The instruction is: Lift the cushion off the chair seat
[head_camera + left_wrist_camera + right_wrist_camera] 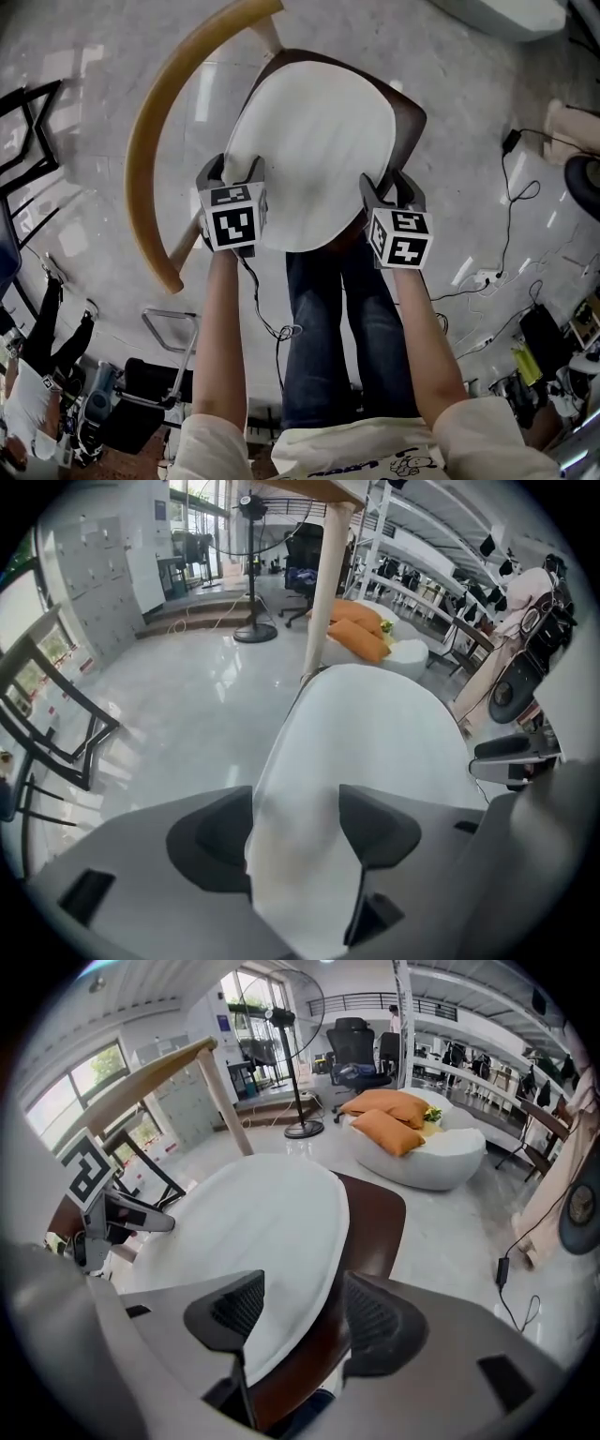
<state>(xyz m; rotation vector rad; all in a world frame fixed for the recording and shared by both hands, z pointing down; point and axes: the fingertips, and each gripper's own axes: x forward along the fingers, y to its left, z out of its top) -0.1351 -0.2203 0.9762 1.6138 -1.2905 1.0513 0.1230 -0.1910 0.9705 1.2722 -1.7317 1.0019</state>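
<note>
With the white cushion [314,150] lying flat on the brown chair seat [410,117] and the left gripper [232,171] and right gripper [389,183] spread astride its edges near the seat's front corners, each should pinch cushion only, not seat rim, then lift evenly.

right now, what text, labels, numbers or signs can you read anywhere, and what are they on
No readable words or numbers anywhere.
Cubes on left gripper and right gripper: black-and-white square marker patterns, not text.
Dark print on the person's shirt: cut off by the frame and too blurred to read.
Small blue wall sign: too small to read.
</note>
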